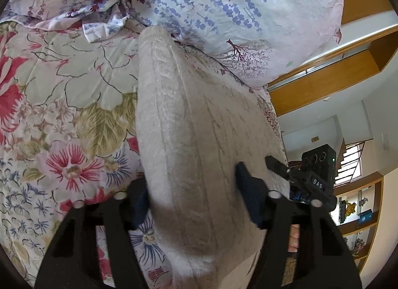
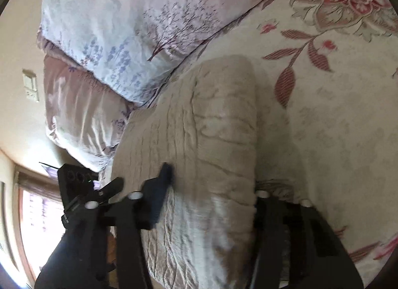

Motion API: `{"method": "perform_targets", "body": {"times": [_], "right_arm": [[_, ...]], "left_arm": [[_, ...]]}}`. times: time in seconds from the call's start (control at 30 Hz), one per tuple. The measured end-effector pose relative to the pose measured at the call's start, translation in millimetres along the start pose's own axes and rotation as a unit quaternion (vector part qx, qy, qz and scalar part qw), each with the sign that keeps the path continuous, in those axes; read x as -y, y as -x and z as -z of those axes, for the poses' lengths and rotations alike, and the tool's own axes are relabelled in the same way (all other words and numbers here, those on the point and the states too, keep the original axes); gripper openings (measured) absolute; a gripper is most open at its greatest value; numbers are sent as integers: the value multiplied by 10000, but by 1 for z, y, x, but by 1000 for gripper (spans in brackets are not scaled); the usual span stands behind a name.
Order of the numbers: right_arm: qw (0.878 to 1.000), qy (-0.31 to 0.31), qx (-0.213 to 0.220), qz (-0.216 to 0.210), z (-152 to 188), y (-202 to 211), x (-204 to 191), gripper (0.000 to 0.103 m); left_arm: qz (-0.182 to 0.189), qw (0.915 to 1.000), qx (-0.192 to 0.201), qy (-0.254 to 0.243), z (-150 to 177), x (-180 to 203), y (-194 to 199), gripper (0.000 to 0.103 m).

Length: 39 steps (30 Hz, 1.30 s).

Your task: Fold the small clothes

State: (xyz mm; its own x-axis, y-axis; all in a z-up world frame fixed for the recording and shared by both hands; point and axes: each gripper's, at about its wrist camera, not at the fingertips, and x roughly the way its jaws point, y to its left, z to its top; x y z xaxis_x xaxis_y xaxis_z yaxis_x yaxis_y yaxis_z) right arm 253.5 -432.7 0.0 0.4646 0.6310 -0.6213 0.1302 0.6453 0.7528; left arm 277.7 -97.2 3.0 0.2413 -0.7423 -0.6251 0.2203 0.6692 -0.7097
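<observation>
On floral bedspread [image 1: 62, 85]: beige textured garment [image 1: 189, 125], folded lengthwise; left claw [image 1: 194, 189], right claw [image 2: 211, 197] spread wide, straddling it.

beige garment [image 2: 206, 140] motion-blurred, near end cut off at bottom edge; right gripper [image 2: 211, 189] right fingertip hidden behind fabric

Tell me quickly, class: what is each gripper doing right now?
Left gripper: jaws spread wide around the beige cloth, not pinching it.
Right gripper: jaws also wide open, straddling the same cloth on the bed.
</observation>
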Motion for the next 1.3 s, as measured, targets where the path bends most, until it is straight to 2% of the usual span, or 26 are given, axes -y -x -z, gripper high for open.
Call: {"method": "perform_targets", "body": {"times": [0.07,0.13,0.33,0.47,0.63,0.73,0.8,0.9,0.97,1.1,1.17,1.2,1.23,1.3], "right_arm": [[9999,20,99,-90,4,5,-2,34],[9997,48,190,-168,7,9,-8,31],[9982,466,250,-285,20,8,-50,29],[9960,794,173,-378,27,-16,-84,29],[9905,1325,-1,-355,36,-63,-128,29],[9872,1550,-350,-136,45,-98,-143,30],[9860,1554,-552,266,49,-119,-142,39],[9901,1255,-627,82,43,-114,-134,42],[9923,1115,-530,38,40,-101,-126,42],[9950,976,-199,13,33,-82,-117,42],[9952,976,-40,47,29,-80,-118,41],[9948,1016,4,80,28,-81,-120,30],[9932,1142,52,233,28,-83,-123,22],[9885,1345,60,689,31,-95,-131,20]], "left_arm": [[87,9999,80,-75,2,1,6,43],[217,9996,108,-123,2,6,13,39],[238,9982,233,-503,5,13,50,37],[106,9978,386,-531,7,-4,86,37],[-238,9968,655,-403,7,-42,132,38],[-463,9962,731,-111,11,-80,150,40],[-570,9962,626,203,11,-109,147,44],[-306,9966,626,445,15,-128,147,50],[-437,9961,692,320,15,-125,149,57],[-692,9947,748,141,14,-119,150,61],[-886,9930,780,92,12,-116,147,70],[-966,9921,795,60,13,-115,147,72],[-1076,9909,804,14,13,-115,146,74],[-1258,9886,826,-101,12,-110,142,74]]}}
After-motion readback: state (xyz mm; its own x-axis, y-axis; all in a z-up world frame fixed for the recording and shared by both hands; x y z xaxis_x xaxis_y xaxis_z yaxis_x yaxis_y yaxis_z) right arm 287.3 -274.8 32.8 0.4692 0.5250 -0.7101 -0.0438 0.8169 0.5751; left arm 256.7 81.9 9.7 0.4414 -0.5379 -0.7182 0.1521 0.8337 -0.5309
